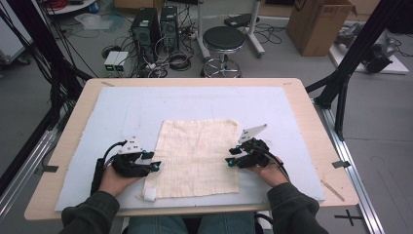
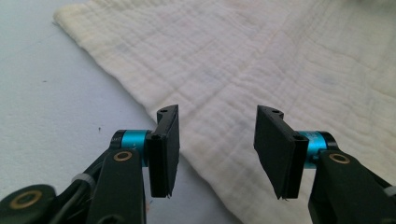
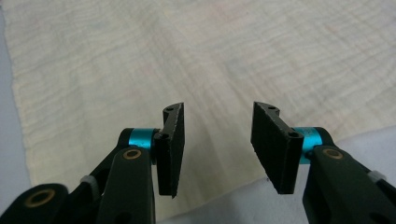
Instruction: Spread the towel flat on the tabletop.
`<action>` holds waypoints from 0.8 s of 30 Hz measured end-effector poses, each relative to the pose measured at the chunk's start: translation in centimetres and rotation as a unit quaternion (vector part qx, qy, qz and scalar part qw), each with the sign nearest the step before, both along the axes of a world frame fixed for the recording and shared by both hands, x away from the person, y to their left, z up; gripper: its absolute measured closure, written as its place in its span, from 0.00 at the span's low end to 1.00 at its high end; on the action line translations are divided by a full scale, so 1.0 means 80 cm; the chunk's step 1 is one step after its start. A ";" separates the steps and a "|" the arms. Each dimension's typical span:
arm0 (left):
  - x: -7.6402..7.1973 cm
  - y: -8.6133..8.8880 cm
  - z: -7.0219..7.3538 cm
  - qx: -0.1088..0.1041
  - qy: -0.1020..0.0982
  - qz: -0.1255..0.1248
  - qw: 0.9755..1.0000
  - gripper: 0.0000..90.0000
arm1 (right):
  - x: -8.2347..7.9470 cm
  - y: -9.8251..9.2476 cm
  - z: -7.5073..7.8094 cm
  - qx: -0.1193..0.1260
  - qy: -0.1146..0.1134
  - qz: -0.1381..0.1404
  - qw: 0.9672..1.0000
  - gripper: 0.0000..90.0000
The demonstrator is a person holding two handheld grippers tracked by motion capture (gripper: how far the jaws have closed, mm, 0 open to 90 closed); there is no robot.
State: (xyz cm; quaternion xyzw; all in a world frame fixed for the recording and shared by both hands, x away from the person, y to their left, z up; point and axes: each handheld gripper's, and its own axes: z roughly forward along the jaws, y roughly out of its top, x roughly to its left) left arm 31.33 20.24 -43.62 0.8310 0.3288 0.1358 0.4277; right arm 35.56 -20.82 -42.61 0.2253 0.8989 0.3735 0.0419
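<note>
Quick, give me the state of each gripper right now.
Left gripper: open, holding nothing, jaws over the edge of the cloth.
Right gripper: open, holding nothing, also over the cloth's edge.

Light is even and fairly bright, falling from overhead; the pale mat (image 1: 122, 112) is lit without glare, and soft shadows sit close under both hands. The high view is coarse and slightly soft, with straight lines bowing toward 9 and 3 o'clock. In both gripper views the near black jaws are sharp-edged, while the cloth (image 2: 261, 56) blurs toward 12 o'clock.
</note>
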 end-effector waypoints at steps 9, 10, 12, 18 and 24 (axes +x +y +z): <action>0.047 0.004 0.014 -0.030 0.022 0.057 0.998 0.60 | 0.035 -0.018 -0.001 0.025 -0.001 -0.060 0.998 0.56; 0.051 0.003 0.016 -0.030 0.021 0.062 0.997 0.60 | 0.039 -0.019 0.000 0.027 0.000 -0.067 0.997 0.55; 0.060 0.003 0.020 -0.041 0.023 0.068 0.997 0.61 | 0.046 -0.020 0.004 0.031 -0.004 -0.077 0.997 0.52; 0.084 0.001 0.026 -0.055 0.026 0.089 0.994 0.60 | 0.070 -0.027 0.019 0.053 -0.006 -0.105 0.993 0.45; 0.098 0.000 0.030 -0.057 0.029 0.093 0.994 0.57 | 0.092 -0.029 0.031 0.059 -0.005 -0.128 0.990 0.39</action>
